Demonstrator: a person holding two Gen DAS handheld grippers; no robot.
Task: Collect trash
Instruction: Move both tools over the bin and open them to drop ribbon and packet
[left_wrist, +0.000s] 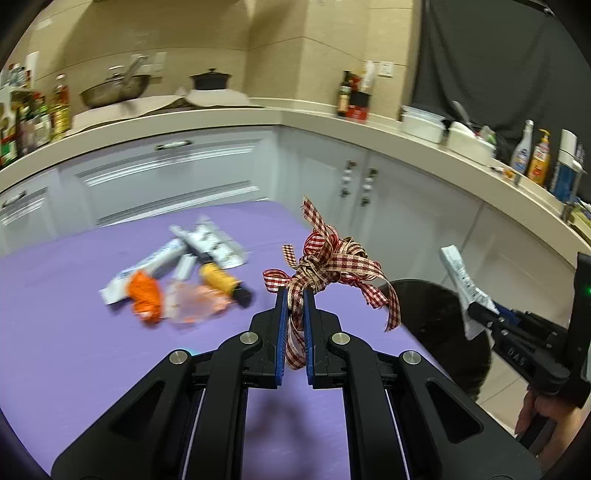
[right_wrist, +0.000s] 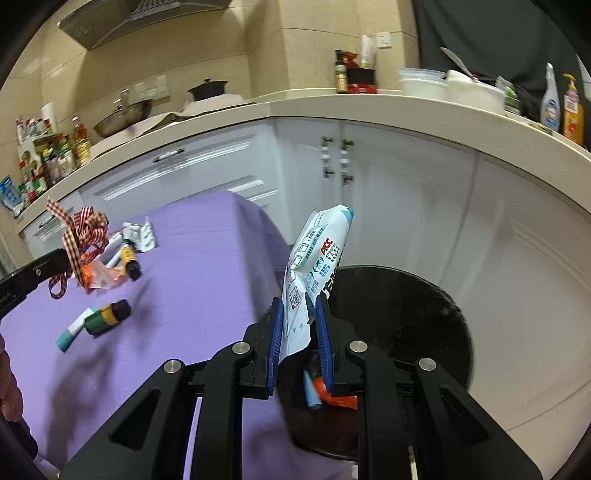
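My left gripper (left_wrist: 294, 295) is shut on a tangle of red-and-white checked ribbon (left_wrist: 327, 264), held above the purple table (left_wrist: 74, 350); the ribbon (right_wrist: 83, 229) also shows at the left of the right wrist view. My right gripper (right_wrist: 299, 306) is shut on a white and blue wipes packet (right_wrist: 314, 266), which stands up over the black round bin (right_wrist: 406, 325). The same packet (left_wrist: 463, 284) appears at the right in the left wrist view, above the bin (left_wrist: 439, 325). A pile of trash (left_wrist: 184, 273) lies on the table: wrappers, an orange piece, a yellow tube.
A green and yellow tube (right_wrist: 107, 317) and a teal stick (right_wrist: 72, 332) lie apart on the table. The bin holds a blue stick (right_wrist: 311, 395) and orange scrap. White cabinets (left_wrist: 166, 177) and a cluttered counter (left_wrist: 258, 114) ring the room. A hand (left_wrist: 543, 413) holds the right gripper.
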